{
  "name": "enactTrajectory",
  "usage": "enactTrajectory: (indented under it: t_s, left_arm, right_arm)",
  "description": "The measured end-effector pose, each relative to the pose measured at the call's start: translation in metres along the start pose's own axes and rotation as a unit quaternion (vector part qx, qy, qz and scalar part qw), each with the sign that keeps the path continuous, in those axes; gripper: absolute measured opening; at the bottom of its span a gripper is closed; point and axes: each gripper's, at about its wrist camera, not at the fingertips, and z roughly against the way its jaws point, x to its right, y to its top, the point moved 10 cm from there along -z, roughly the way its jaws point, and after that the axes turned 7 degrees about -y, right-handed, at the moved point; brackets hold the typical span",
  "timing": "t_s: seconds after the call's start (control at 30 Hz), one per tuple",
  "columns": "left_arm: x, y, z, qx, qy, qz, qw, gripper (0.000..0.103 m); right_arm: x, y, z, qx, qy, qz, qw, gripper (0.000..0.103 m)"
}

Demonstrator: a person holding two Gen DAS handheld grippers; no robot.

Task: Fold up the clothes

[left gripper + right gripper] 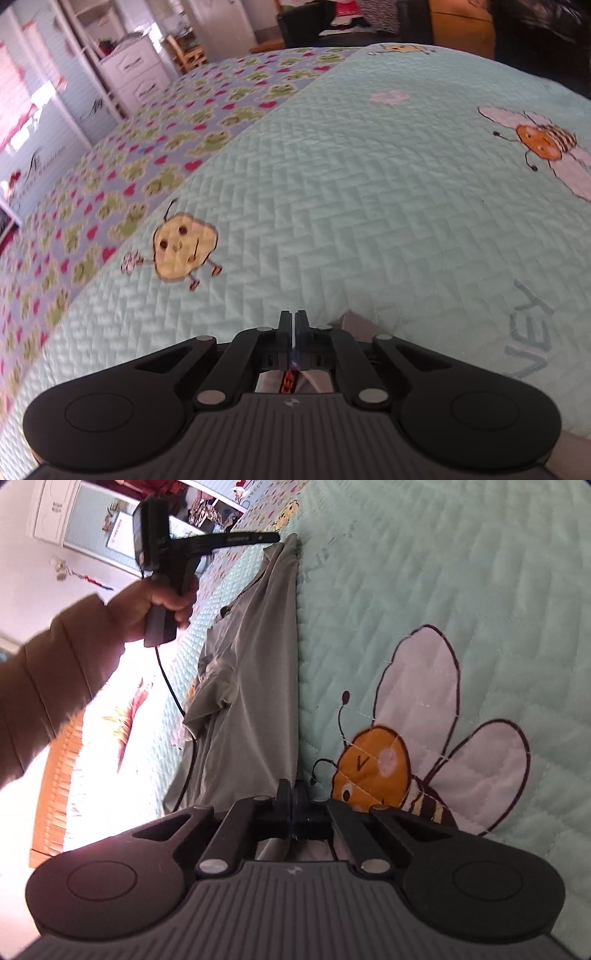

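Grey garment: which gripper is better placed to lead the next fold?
Neither clearly: left gripper and right gripper both have jaws shut on the grey garment, stretched between them.

Garment (pixel 255 672) on quilt (pixel 461 590) — bee (pixel 373 771) beside.

Left wrist view: low over the mint quilt (pixel 332 192), facing up the bed toward white drawers (pixel 138 75). Right wrist view: rolled sideways, close above the quilt's bee patch (pixel 376 771), facing along the grey garment (pixel 255 672) toward the left gripper (pixel 277 537). Shared: quilt, bee, garment edge.
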Motion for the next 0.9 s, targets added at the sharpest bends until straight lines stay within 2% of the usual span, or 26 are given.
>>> enactTrajectory:
  t_s: [0.1, 0.17, 0.23, 0.27, 0.33, 0.4, 0.43, 0.47, 0.5, 0.53, 0.57, 0.6, 0.7, 0.9]
  left_arm:
    - [0.000, -0.004, 0.009, 0.002, -0.055, 0.049, 0.9973, 0.006]
    - [0.003, -0.001, 0.013, 0.013, -0.078, 0.076, 0.9940, 0.024]
    - [0.008, 0.005, 0.014, 0.020, -0.103, 0.097, 0.9898, 0.031]
    - [0.011, 0.009, 0.014, 0.024, -0.111, 0.103, 0.9882, 0.031]
    - [0.014, 0.009, 0.010, 0.012, -0.116, 0.101, 0.9880, 0.031]
    - [0.020, 0.000, 0.000, -0.022, -0.125, 0.095, 0.9873, 0.031]
    - [0.024, -0.006, -0.006, -0.044, -0.130, 0.090, 0.9864, 0.026]
    - [0.026, -0.011, -0.011, -0.056, -0.128, 0.086, 0.9864, 0.015]
    - [0.028, -0.016, -0.016, -0.065, -0.125, 0.083, 0.9866, 0.012]
    - [0.027, -0.015, -0.016, -0.058, -0.120, 0.086, 0.9873, 0.009]
    - [0.025, -0.014, -0.016, -0.048, -0.114, 0.091, 0.9881, 0.000]
    - [0.021, -0.011, -0.014, -0.036, -0.101, 0.092, 0.9900, 0.000]
    - [0.011, -0.005, -0.005, -0.011, -0.090, 0.104, 0.9905, 0.000]
    - [0.012, -0.017, -0.010, -0.042, -0.065, 0.057, 0.9954, 0.003]
  right_arm:
    - [0.001, 0.001, -0.003, 0.004, 0.010, -0.010, 1.000, 0.000]
    - [0.000, 0.001, -0.004, 0.004, 0.010, -0.003, 1.000, 0.000]
    - [-0.002, 0.002, -0.006, 0.004, 0.010, 0.001, 1.000, 0.000]
    - [-0.002, 0.003, -0.006, 0.004, 0.012, 0.000, 1.000, 0.000]
    - [-0.003, 0.003, -0.004, 0.003, 0.014, -0.001, 1.000, 0.000]
    - [-0.004, 0.004, -0.003, 0.004, 0.014, -0.001, 1.000, 0.000]
    - [-0.004, 0.004, -0.003, 0.004, 0.015, -0.001, 1.000, 0.000]
    - [-0.004, 0.004, -0.003, 0.005, 0.016, -0.002, 1.000, 0.000]
    - [-0.005, 0.004, -0.003, 0.006, 0.017, -0.002, 1.000, 0.000]
    - [-0.005, 0.005, -0.002, 0.006, 0.017, -0.001, 1.000, 0.000]
    - [-0.006, 0.005, -0.002, 0.007, 0.017, -0.001, 1.000, 0.000]
    - [-0.006, 0.005, -0.002, 0.007, 0.018, 0.000, 1.000, 0.000]
    - [-0.005, 0.005, 0.000, 0.008, 0.019, 0.001, 1.000, 0.000]
    - [-0.001, 0.004, 0.003, 0.010, 0.024, -0.002, 1.000, 0.000]
